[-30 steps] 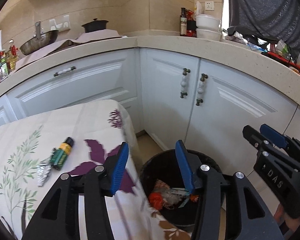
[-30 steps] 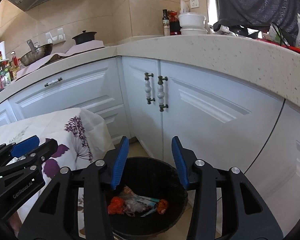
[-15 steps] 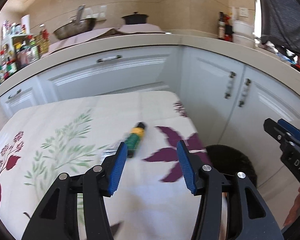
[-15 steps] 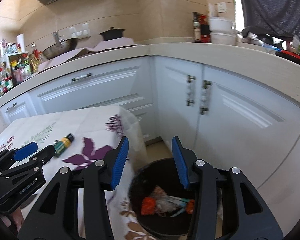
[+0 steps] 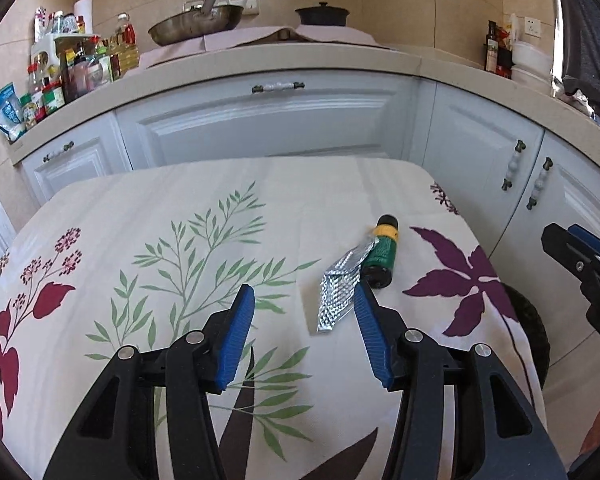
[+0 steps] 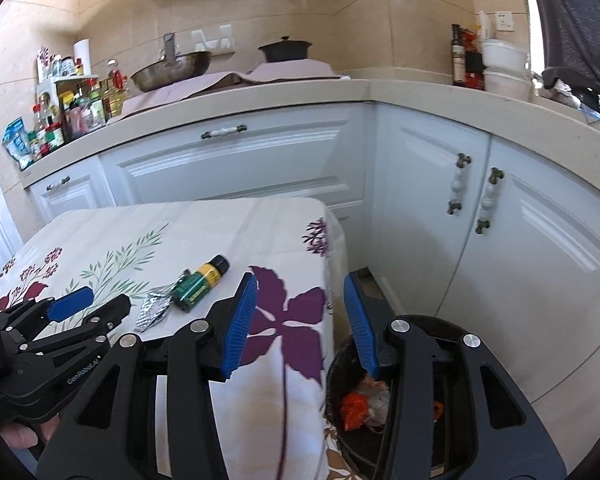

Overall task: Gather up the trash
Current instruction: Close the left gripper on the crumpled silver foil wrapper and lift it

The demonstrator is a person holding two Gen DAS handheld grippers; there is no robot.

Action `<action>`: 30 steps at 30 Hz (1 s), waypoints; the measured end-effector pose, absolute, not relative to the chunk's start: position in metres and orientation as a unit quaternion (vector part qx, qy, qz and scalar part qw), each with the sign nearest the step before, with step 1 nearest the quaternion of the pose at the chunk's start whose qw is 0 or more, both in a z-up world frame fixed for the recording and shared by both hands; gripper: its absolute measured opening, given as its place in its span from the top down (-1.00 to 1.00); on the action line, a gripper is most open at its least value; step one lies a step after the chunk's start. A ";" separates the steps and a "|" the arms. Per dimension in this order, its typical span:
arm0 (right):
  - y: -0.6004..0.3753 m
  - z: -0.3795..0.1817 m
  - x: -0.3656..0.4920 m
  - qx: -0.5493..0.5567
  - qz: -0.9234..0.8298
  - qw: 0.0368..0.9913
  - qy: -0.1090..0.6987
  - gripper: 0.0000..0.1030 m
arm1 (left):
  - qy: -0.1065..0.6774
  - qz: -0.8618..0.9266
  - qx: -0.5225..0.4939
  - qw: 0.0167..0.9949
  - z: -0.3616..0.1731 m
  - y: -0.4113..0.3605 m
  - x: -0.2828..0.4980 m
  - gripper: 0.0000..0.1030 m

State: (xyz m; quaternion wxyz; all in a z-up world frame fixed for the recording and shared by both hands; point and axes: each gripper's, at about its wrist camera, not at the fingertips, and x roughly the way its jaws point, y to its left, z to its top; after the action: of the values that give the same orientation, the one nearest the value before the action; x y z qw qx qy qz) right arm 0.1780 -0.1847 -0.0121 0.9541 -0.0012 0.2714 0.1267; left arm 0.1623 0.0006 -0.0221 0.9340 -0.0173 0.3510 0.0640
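Note:
A small green bottle with a yellow band and black cap lies on the floral tablecloth, touching a crumpled silver foil wrapper. My left gripper hovers open just short of the foil, nothing between its blue pads. In the right wrist view the bottle and foil lie left of my right gripper, which stands open and empty over the table's right edge. The black trash bin with red and pale rubbish sits on the floor below it. The left gripper shows at the left.
White cabinets under a beige countertop wrap around behind the table. A wok, a black pot and a rack of bottles stand on the counter. The bin's rim peeks past the table's right edge.
Both grippers have swung left, away from the bin and over the table. The bottle and foil now lie just ahead of the left gripper. Neither jaw gap has visibly changed.

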 end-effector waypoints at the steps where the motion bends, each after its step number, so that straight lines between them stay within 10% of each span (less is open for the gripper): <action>1: -0.184 -0.013 0.179 -0.001 0.128 0.953 0.274 0.15 | 0.353 0.062 -0.017 0.933 -0.023 0.001 0.163 0.00; 11: -0.186 -0.015 0.185 0.000 0.130 0.950 0.285 0.13 | 0.390 0.030 -0.007 0.920 -0.035 -0.007 0.181 0.01; 17: -0.182 -0.016 0.189 -0.004 0.133 0.948 0.288 0.13 | 0.415 0.012 -0.022 0.909 -0.043 -0.004 0.189 0.57; 30: -0.157 -0.017 0.194 -0.020 0.150 0.944 0.293 0.13 | 0.395 0.019 -0.014 0.918 -0.037 0.007 0.183 0.82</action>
State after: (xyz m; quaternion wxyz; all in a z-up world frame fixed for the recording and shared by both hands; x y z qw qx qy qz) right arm 0.1936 -0.1575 -0.0171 0.9441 -0.0201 0.2927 0.1503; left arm 0.1834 0.0071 -0.0372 0.9184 -0.0137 0.3950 0.0186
